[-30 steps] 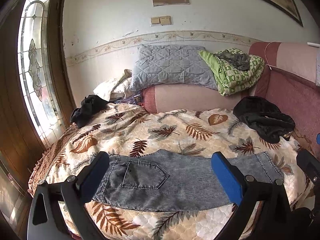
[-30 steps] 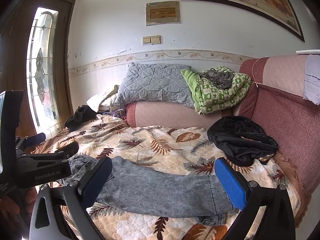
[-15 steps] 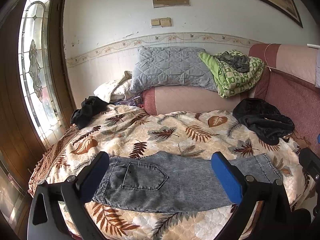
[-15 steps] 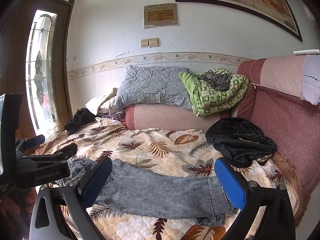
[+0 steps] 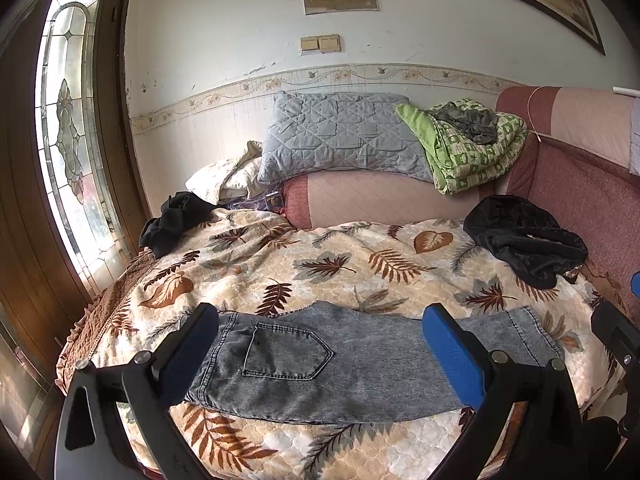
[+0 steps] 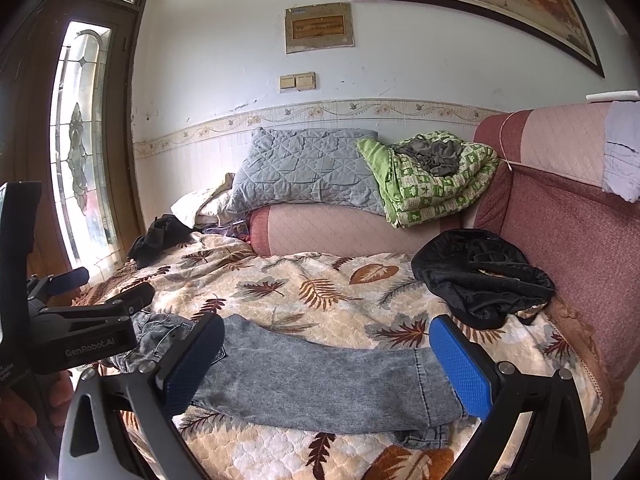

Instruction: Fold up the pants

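Observation:
Grey washed jeans [image 5: 320, 364] lie flat near the front edge of a bed with a leaf-print blanket [image 5: 340, 264], folded lengthwise, waist and back pocket at the left, hems at the right. They also show in the right wrist view [image 6: 320, 380]. My left gripper [image 5: 320, 344] is open and empty, held above the waist half. My right gripper [image 6: 328, 356] is open and empty, above the leg half. The left gripper also shows at the left of the right wrist view [image 6: 104, 296].
A black garment [image 5: 524, 240] lies at the bed's right, another dark one [image 5: 172, 224] at the far left. A grey pillow [image 5: 340, 136] and green blanket [image 5: 468, 148] rest on the pink headboard bolster. A glass door [image 5: 68, 152] stands left, a red padded side [image 6: 580, 240] right.
Both views have tilted slightly upward and back; the jeans sit a little lower in the frames. The jeans themselves have not moved and both grippers stay open.

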The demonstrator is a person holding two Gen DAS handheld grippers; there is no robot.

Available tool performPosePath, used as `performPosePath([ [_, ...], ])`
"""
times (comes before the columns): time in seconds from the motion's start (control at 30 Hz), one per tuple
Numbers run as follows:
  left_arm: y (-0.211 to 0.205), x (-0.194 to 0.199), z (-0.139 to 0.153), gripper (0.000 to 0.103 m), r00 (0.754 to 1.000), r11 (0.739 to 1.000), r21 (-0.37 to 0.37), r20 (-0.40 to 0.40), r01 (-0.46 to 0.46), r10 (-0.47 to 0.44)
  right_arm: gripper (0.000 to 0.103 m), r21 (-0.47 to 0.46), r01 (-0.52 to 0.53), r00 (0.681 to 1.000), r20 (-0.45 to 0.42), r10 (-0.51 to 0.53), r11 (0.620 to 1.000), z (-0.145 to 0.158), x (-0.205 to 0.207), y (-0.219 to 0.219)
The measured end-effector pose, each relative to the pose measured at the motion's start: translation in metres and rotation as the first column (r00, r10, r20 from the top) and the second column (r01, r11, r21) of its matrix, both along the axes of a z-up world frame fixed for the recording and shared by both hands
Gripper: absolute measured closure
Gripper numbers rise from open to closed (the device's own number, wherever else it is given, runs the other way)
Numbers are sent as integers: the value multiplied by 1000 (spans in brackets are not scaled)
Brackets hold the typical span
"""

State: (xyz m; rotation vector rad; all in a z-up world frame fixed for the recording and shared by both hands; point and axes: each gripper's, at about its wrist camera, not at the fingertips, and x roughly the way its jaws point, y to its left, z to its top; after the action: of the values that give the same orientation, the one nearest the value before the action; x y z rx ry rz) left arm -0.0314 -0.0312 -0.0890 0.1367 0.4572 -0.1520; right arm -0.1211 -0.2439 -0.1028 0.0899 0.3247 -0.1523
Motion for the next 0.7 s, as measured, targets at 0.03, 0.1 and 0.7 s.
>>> performPosePath([
  [0.03,0,0,0,1,1000,1000,0,-1,2,-2,0,0,-1,1000,0,1,1000,0,0,0],
  [0.1,-1,0,0,1,1000,1000,2,0,0,0,0,-5,-3,1000,2,3,1000,0,0,0],
  [0.7,4,0,-1,1,1000,1000,-17,-9,2,-3,0,-11,-16,1000,-10,16,1000,-2,5,4],
])
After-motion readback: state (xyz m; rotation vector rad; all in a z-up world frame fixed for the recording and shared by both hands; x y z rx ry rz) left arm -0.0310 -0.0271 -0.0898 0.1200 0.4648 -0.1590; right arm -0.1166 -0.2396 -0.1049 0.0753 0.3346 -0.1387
